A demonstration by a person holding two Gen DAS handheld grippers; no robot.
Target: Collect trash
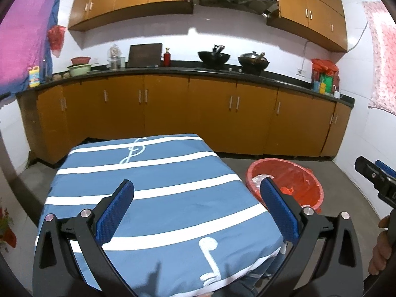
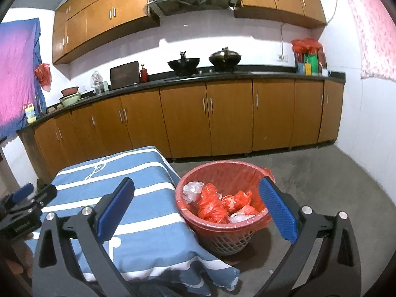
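sitting on the grey floor just beside the right edge of the worktop: a trash basket (image 2: 222,212), white mesh wall lined with a red bag. lying inside the basket: crumpled red plastic bags (image 2: 210,205) in the middle, a clear plastic wrapper (image 2: 191,189) against the basket's left inner wall, another pale scrap (image 2: 237,217) toward the near rim. folding over the basket's rim all round: the red liner.

hovering above and just near of the basket: right tongs (image 2: 198,208), jaws spread as wide as they go, gripping nothing, left blue pad over the worktop cloth, right pad over the basket's right rim.

standing left of the basket: the worktop (image 1: 148,173), draped in a blue cloth with white stripes and music-note marks, cloth hanging down over the near corner toward the basket.

hanging over the worktop, left of the basket: left tongs (image 1: 198,205), also fully spread and gripping nothing, right pad overlapping the basket's left rim in the left wrist view.

showing at the right edge of that view, beyond the basket: a hand (image 1: 380,250) on the other tool's grip.

running behind the basket along the far wall: brown cabinets (image 2: 222,118) under a black counter, two woks (image 2: 205,61) above them.
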